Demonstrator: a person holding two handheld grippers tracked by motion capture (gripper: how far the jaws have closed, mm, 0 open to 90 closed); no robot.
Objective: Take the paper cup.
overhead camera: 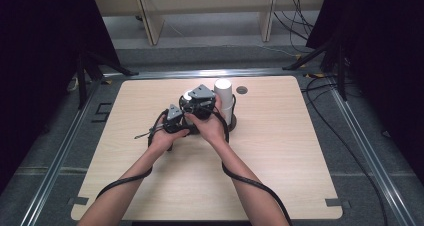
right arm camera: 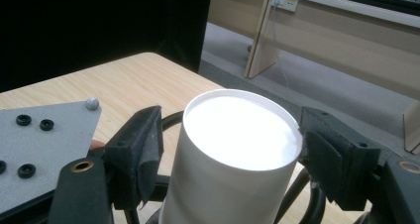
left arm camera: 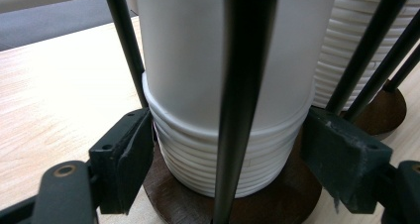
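Two stacks of white paper cups sit upside down in black-rod holders on dark round bases, centre of the table (overhead camera: 280, 186) in the high view.

The left gripper (left arm camera: 228, 149) sits low in the left gripper view, its jaws straddling the ribbed rims at the bottom of the near cup stack (left arm camera: 198, 60). The right pad looks to be against the rims, the left pad just beside them; I cannot tell if it really pinches. The right gripper (right arm camera: 225, 149) is up at the top cup (right arm camera: 233, 149), whose flat bottom faces up. Its right pad touches the cup wall and the left pad is just beside it; a firm grip cannot be confirmed.

Risks:
- The top cup may come up with a second cup stuck inside if the low hold slips.
- A hard squeeze may dent the thin wall.
- A tilted lift may catch on a rod (left arm camera: 237, 85) and tip the base (left arm camera: 173, 209).
- The cup may slip from the loose upper jaws.

Count:
- 2 grippers.
- 2 hands.
- 2 cup stacks, the second stack (left arm camera: 346, 45) upper right in the left gripper view.
- 2 bases.
- Rods: at least five visible.
- Cups per stack: too many rims to count surely.
- 1 table.
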